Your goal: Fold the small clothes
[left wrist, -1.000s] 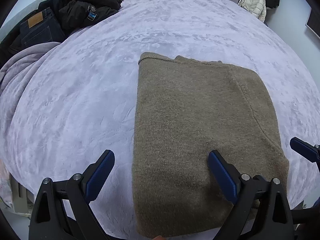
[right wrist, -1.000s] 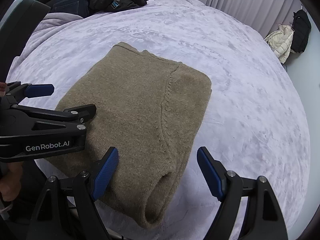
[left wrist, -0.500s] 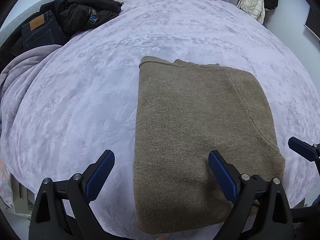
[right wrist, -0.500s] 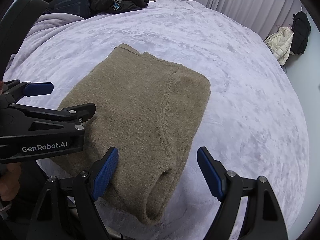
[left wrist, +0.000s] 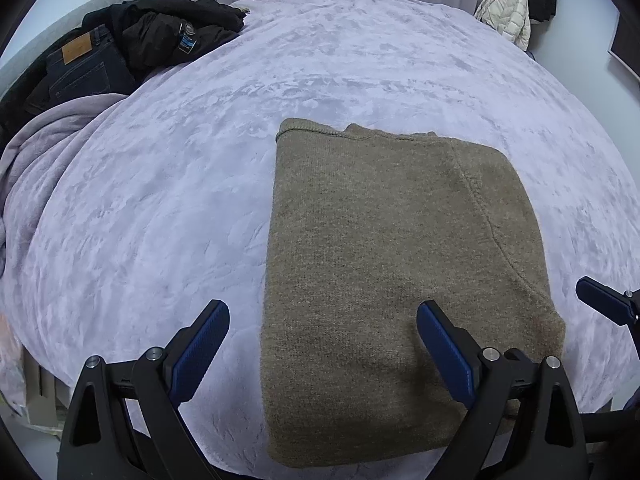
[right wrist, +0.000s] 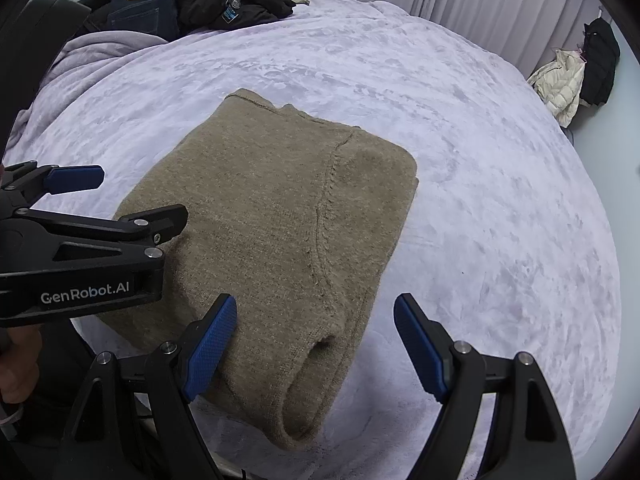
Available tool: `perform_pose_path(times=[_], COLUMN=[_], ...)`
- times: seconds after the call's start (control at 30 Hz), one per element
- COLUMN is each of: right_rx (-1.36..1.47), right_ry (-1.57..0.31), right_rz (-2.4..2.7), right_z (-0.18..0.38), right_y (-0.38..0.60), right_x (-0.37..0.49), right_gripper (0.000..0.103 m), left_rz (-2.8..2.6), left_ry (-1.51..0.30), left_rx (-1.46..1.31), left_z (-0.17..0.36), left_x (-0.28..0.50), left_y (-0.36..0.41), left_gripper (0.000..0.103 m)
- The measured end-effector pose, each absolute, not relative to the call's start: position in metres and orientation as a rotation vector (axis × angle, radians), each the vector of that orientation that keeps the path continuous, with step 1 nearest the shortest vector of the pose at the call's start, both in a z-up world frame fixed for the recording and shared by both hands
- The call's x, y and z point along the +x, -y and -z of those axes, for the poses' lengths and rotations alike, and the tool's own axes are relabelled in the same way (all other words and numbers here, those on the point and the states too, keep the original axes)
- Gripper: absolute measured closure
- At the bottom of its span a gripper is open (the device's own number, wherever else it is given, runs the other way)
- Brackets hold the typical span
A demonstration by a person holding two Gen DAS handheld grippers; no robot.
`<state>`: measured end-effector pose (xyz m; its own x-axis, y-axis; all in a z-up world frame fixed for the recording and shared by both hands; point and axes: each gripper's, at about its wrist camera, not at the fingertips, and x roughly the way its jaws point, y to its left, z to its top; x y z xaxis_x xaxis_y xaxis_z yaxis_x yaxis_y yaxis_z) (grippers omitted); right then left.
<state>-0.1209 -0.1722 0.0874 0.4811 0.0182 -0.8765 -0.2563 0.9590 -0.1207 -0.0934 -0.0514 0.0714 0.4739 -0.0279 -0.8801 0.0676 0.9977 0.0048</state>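
A tan knit sweater lies folded into a rectangle on the lilac bed cover; it also shows in the right wrist view. My left gripper is open and empty, above the sweater's near left edge. My right gripper is open and empty, above the sweater's near right corner where a folded sleeve edge shows. The left gripper appears at the left of the right wrist view, and one right finger shows at the right edge of the left wrist view.
Dark jeans and a black jacket are piled at the bed's far left, beside a bunched lilac blanket. A white puffer coat hangs at the far right wall. Curtains run along the back.
Both grippers have drawn back slightly from the sweater, staying open. The sweater has not moved.
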Motion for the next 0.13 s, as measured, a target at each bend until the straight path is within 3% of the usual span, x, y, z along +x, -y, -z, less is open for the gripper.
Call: perform_pose_path(times=[0.13], right_rx=[-0.210], right_ry=[-1.050], right_rz=[-0.143], right_z=[-0.087], right_y=[0.193], right_x=[-0.122], right_gripper=[0.019], left_rz=[0.079], left_ry=[-1.076], left_rx=[0.089], left_z=[-0.075], left_x=[-0.093], left_y=[0.073], left_gripper=[0.008])
